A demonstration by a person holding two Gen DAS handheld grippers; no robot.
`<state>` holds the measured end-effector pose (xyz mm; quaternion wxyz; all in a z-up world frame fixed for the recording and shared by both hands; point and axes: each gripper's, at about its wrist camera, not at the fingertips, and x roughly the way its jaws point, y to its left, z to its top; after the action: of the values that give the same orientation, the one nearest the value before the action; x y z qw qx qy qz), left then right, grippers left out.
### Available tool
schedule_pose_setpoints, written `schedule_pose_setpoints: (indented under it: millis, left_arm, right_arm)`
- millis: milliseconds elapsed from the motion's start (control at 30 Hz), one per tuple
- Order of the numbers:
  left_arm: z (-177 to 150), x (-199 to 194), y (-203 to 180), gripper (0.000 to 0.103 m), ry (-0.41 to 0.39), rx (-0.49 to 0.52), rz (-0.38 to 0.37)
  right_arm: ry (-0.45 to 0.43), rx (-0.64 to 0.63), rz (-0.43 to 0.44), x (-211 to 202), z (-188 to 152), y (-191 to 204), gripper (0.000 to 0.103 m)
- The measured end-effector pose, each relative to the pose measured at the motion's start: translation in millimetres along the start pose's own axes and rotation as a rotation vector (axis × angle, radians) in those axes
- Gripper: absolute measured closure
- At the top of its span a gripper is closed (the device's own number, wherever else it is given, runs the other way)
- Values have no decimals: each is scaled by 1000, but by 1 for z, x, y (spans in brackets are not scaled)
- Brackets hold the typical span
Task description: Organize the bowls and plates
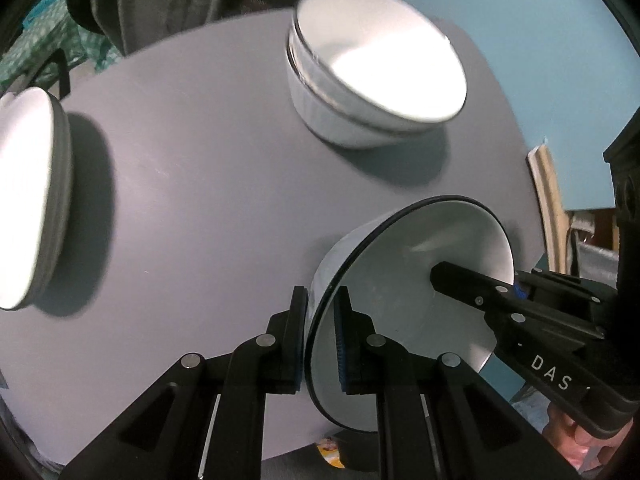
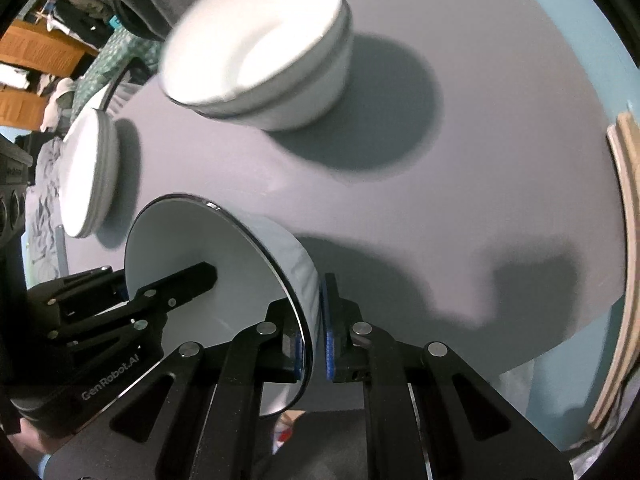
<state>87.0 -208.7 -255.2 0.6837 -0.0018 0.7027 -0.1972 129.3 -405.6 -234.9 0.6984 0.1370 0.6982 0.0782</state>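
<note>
1. Nearest the lens in the left wrist view, the left gripper point(image 1: 320, 336) is clenched on the rim of a white bowl point(image 1: 408, 280), one blue pad inside the wall and one outside.
2. That bowl is held tilted, clear of the grey worktop point(image 1: 200, 184); a thin dark line is seen round its rim.
3. On the opposite side of the rim, the right gripper point(image 2: 316, 340) is likewise clamped, the wall being pinched between its pads in the right wrist view.
4. Farther left on the worktop, a stack of plates point(image 1: 28, 200) is noted; toward the far edge, a stack of bowls point(image 1: 376, 68) is seen, blurred.
5. Handling, judged: the bowl is taken to be glazed ceramic, hence stiff, smooth, fairly heavy for a rim pinch, and breakable if dropped or knocked.
6. Slip at the glossy wall is judged the main risk; the two-sided rim hold is considered sound, provided both grippers are kept level with each other.
7. Nesting into the stacked bowls is judged the likely destination; gentle lowering would be called for.
</note>
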Motion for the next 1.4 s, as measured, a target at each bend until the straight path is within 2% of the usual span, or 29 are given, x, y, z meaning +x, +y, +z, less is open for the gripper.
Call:
schedule_pose_setpoints:
  millis: [100,200,333,567,900,1400]
  left_arm:
    - [3,-15,-5,91,-23,-5,5]
    - [19,-36,2,91,-48,-9,11]
    - [40,-61,6,91,-92,-16,7]
    - [76,-70,0,91,-134,-12,16]
    - [115,-55,2,91,-130,-25,40]
    - [137,-27,-5,91,-86,-13,83]
  right_arm:
    - [-13,-18,-9,-11,11,-2,95]
    - [-24,-28,-10,-26,20,3,95]
    - [-52,-50,-12,-32,15,15,95]
    - [-94,-66,-14,-45,37,23,95]
    - [-76,-76,-25,-36,87,22,95]
    - [-2,-9,17,-17,104,-6,95]
